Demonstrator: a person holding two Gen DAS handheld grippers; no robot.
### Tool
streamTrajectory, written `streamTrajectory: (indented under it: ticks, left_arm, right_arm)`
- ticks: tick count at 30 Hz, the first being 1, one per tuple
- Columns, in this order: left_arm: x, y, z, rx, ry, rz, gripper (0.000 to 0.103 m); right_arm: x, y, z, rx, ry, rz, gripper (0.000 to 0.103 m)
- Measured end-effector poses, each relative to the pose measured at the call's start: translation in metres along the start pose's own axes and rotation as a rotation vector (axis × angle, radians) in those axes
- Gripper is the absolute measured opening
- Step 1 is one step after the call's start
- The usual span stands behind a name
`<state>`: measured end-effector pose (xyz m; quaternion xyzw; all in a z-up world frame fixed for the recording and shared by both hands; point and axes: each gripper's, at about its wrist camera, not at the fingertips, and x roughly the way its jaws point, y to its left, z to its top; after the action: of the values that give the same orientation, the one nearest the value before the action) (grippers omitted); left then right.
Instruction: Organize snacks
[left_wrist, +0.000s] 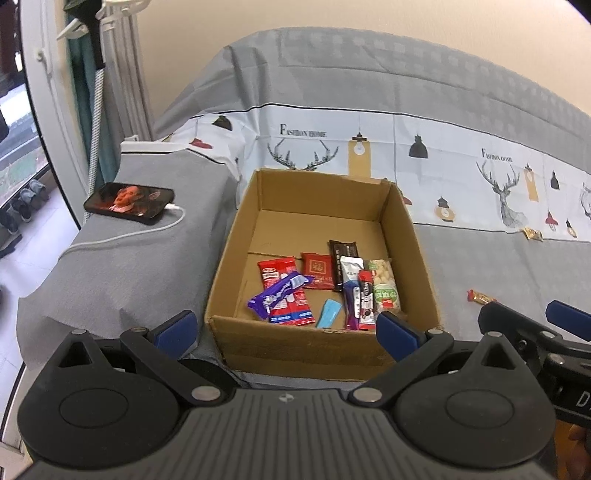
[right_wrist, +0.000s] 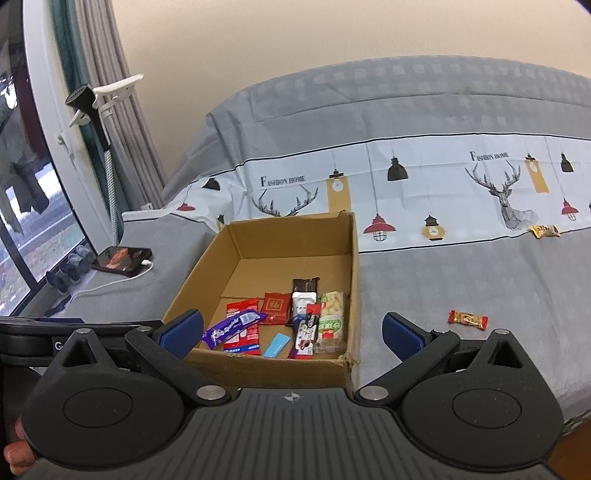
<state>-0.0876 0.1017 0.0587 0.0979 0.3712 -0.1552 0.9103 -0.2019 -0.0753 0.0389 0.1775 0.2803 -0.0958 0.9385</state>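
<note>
Both tools empty, jaws spread wide. Left tool (left_wrist: 286, 332) hovers at the near wall of the cardboard box (left_wrist: 321, 347); right tool (right_wrist: 291, 334) sits just beside it, its blue pads straddling the box's near right corner.

Box sits on the bed (left_wrist: 480, 258), open top. Snacks cluster in its near half:
- purple bar (left_wrist: 277, 295) lying across the red packets (left_wrist: 286, 291), toward 7 o'clock of the box floor
- red square pouch (left_wrist: 317, 271) mid-floor
- dark brown bar (left_wrist: 341, 264) behind it, toward 12
- silver-purple stick (left_wrist: 351, 291), red-black bar (left_wrist: 365, 302), green peanut pack (left_wrist: 386, 288) packed side by side against the right wall, 3 to 5 o'clock
- small blue sachet (left_wrist: 328, 314) near the front wall, 6 o'clock

Still out on the bed: red-gold candy (right_wrist: 467, 319) right of the box, at 3 o'clock, near the right tool; gold-brown candy (right_wrist: 545, 230) further back at 2 o'clock, on the edge of the printed band.

Phone (left_wrist: 129, 203) with cable at 10 o'clock, well apart from the box.
</note>
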Motion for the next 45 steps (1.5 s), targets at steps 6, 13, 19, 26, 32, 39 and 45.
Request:
streamTrajectory:
  ticks: [6,13,19,26,32,39,45]
  left_arm:
    - [0.011,-0.036,0.013,0.047,0.045,-0.048,0.103]
    - [0.05,-0.109,0.039,0.06,0.2,-0.191,0.103]
    - [0.124,-0.2,0.066,0.019,0.396,-0.239,0.103]
    - [0.25,-0.314,0.075,-0.052,0.634,-0.198,0.103]
    - [0.338,-0.367,0.064,-0.128,0.763,-0.187,0.103]
    - [0.374,-0.374,0.045,-0.21,0.848,-0.15,0.103]
    - [0.384,-0.375,0.047,-0.242,0.881,-0.138,0.103]
  right_arm:
    - [-0.003,-0.047,-0.002,0.09,-0.019,-0.069,0.102]
    - [-0.011,-0.139,-0.002,0.216,-0.052,-0.256,0.102]
    - [-0.014,-0.231,0.0,0.305,-0.086,-0.435,0.102]
    - [0.023,-0.342,0.015,0.395,-0.089,-0.567,0.102]
    - [0.083,-0.424,0.029,0.439,-0.063,-0.613,0.102]
    - [0.179,-0.505,0.06,0.508,-0.039,-0.568,0.102]
    - [0.275,-0.554,0.093,0.617,-0.032,-0.486,0.102]
